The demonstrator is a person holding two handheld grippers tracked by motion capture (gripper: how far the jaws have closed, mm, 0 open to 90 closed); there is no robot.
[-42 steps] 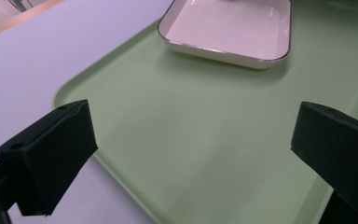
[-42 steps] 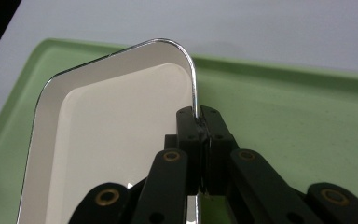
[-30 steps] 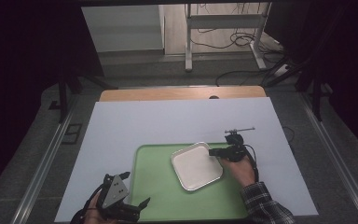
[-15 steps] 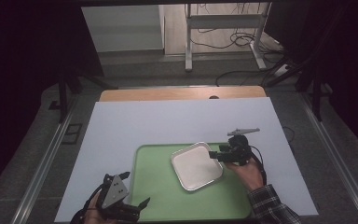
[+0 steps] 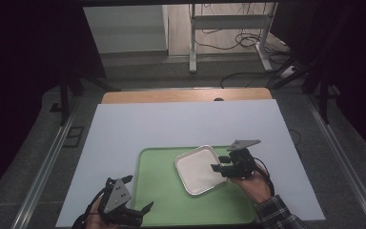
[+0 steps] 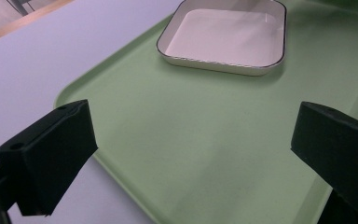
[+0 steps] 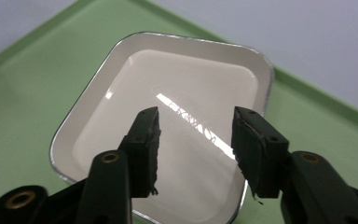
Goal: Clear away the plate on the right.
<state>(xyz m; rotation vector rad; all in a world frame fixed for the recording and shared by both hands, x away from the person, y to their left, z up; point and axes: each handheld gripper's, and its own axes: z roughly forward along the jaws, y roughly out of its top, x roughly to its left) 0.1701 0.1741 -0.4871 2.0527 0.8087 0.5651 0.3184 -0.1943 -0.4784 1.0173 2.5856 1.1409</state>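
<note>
Overall, a white sheet is spread over the table, w/ a wooden edge seen at its far side. A green tray is laid on the sheet's near half. A white square dish, dark-rimmed, is set flat on the tray's far right part, turned a bit vs. the tray edges; nothing is seen in it. The right gripper is held over the dish's right rim, jaws parted, nothing gripped. The left gripper is held at the tray's near-left corner, jaws spread wide, nothing betw. them, approx. facing the dish.
</note>
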